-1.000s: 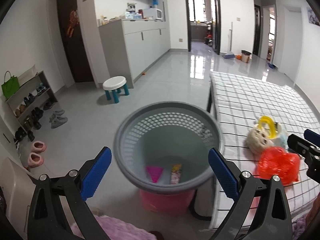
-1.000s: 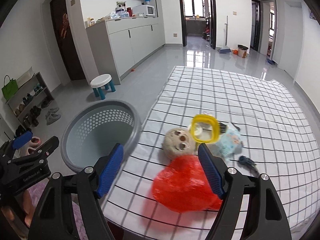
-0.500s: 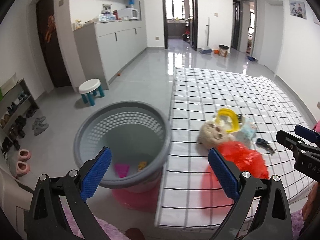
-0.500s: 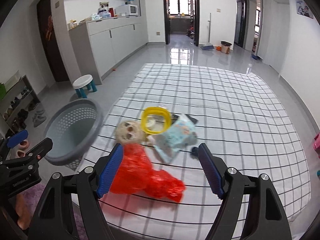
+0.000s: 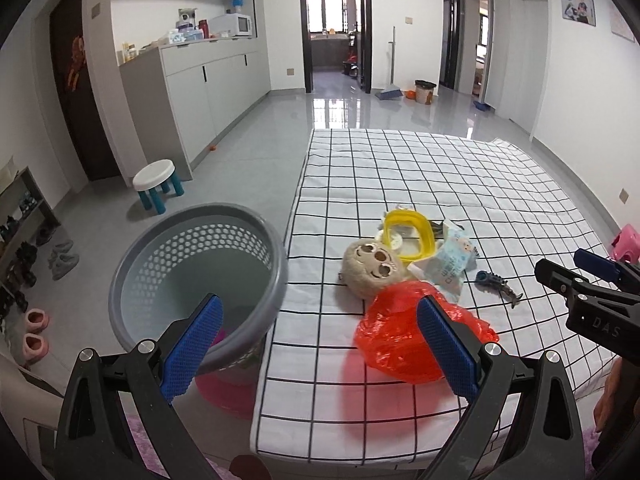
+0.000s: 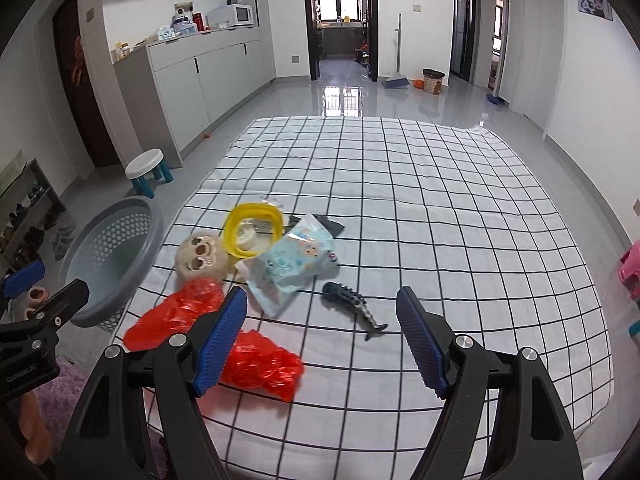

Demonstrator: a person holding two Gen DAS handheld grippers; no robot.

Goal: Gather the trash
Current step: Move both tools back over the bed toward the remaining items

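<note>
Lying at the lower middle of the left wrist view, a crumpled red plastic bag (image 5: 404, 336) sat on the checked bed sheet (image 5: 440, 184), touching a round beige plush head (image 5: 370, 268) just above it. Behind the plush were a yellow ring-shaped lid (image 5: 406, 236) and a pale blue snack packet (image 5: 450, 262), the three crowded together; a small dark toy fish (image 6: 352, 306) lay apart, nearer frame centre in the right wrist view. A grey perforated basket (image 5: 200, 276) stood off the bed's left edge, tilted toward the camera, over something pink.

The left hand-held gripper (image 5: 316, 344) had its blue pads spread wide and empty — one over the basket rim, the other over the red bag. The right hand-held gripper (image 6: 322, 338) was likewise wide apart with nothing between its pads, above bare sheet near the fish.

Around the bed ran glossy grey floor, with a white stool (image 5: 156, 180) on blue legs at left, grey cabinets (image 5: 208, 92) behind it, and a shoe rack (image 5: 24, 232) at the far left edge.
</note>
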